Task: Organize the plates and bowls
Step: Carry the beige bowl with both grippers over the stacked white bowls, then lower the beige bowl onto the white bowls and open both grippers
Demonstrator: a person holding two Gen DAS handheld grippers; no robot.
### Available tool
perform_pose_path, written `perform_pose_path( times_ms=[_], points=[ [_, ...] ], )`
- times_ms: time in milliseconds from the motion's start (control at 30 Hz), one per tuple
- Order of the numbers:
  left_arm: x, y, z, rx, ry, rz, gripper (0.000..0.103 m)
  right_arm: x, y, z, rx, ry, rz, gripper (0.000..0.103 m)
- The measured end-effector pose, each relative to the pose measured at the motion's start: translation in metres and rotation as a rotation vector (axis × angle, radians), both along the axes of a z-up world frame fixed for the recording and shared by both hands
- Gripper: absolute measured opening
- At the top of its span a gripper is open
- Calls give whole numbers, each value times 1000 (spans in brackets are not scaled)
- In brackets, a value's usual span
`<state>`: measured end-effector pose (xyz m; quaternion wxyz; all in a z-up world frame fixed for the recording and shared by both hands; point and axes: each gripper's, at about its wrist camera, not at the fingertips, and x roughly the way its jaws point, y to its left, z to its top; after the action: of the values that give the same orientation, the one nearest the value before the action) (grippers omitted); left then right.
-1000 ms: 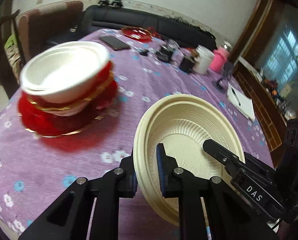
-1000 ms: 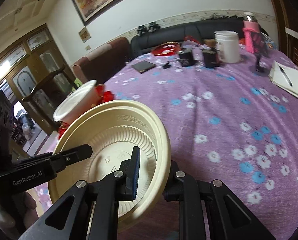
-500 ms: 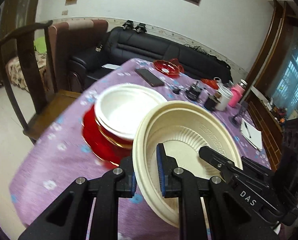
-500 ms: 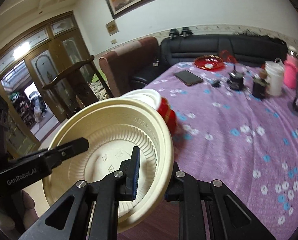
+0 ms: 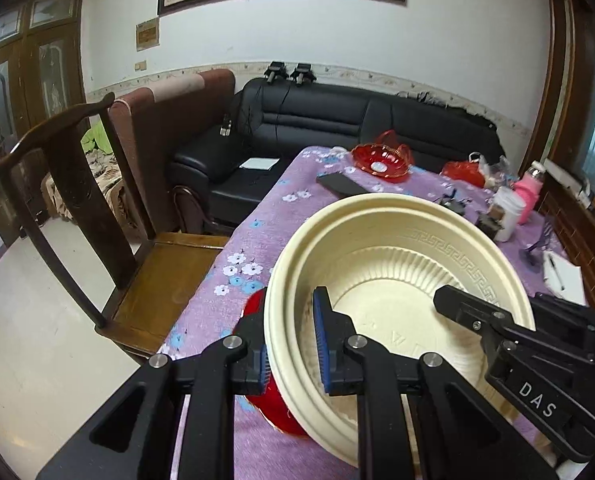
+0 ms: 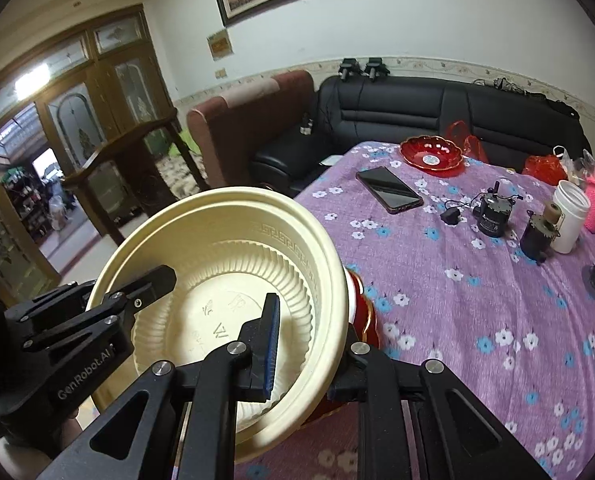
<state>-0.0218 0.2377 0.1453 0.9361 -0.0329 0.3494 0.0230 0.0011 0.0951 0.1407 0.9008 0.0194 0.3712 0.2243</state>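
both grippers, left gripper (image 5: 291,344) and right gripper (image 6: 309,344), pinch opposite rims of the cream bowl (image 5: 397,264), held tilted in the air above the red plates (image 5: 257,308) at the table's (image 6: 477,280) edge. uneven pulling could slip a rim free, dropping it off the table.

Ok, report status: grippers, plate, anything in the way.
Left gripper and right gripper both shut on cream plate, opposite rims. Plate lifted, tilted. Red dishes partly hidden beneath it. Nothing blocking.
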Motion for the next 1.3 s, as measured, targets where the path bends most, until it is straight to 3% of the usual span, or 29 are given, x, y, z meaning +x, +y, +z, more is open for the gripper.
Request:
perform_pose_path(
  times_ms=[400, 700, 733, 833, 867, 967, 1133, 1200, 1300],
  points=[
    [38, 22, -40, -14, 65, 31, 17, 36, 26, -44, -58, 60, -6, 20],
    [47, 29, -54, -50, 86, 35, 21, 36, 32, -50, -91, 41, -1, 20],
    [48, 31, -55, -51, 86, 37, 23, 36, 34, -50, -94, 32, 1, 20],
    [46, 33, -55, -56, 79, 55, 46, 34, 37, -50, -105, 9, 3, 20],
    [43, 33, -55, -56, 71, 62, 53, 34, 39, -49, -111, 1, 6, 24],
    [38, 35, -52, -38, 51, 86, 56, 32, 41, -50, -121, -23, 6, 43],
    [23, 42, -46, -69, 41, 103, 59, 29, 37, -47, -83, -33, -5, 58],
    [13, 44, -41, -69, 16, 121, 69, 26, 35, -44, -78, -54, -17, 64],
    [-4, 43, -34, -62, -28, 145, 74, 19, 31, -34, -65, -99, -32, 68]
  ],
)
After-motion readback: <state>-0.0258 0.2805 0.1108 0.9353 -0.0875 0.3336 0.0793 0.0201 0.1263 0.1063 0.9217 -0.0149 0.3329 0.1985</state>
